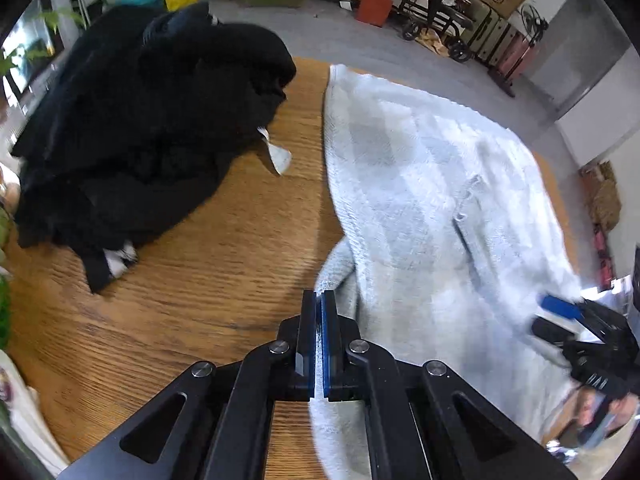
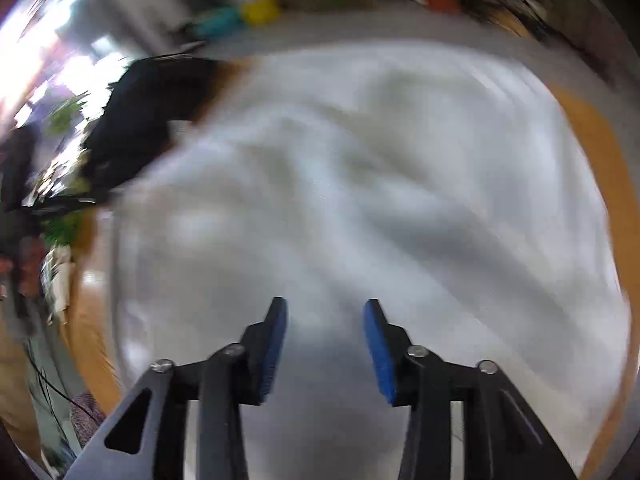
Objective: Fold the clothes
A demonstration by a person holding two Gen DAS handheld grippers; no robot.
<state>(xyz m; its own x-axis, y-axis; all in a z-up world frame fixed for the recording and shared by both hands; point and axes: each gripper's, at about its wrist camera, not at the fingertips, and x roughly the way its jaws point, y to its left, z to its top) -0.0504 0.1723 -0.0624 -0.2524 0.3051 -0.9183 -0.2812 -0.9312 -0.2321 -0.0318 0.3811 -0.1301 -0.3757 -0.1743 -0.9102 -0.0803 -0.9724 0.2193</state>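
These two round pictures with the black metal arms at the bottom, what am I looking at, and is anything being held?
No robot here: a person holds a two-finger tool in each hand, and each tool carries a wide-angle camera looking along its fingers. That is why both pictures look round and bent.

The sharper picture is from the left tool. Its jaws are shut on an edge of the pale cloth, which is spread over the wooden table. A heap of black clothes lies beside it.

The blurred picture is from the right tool. Its jaws stand open above the same cloth, holding nothing.
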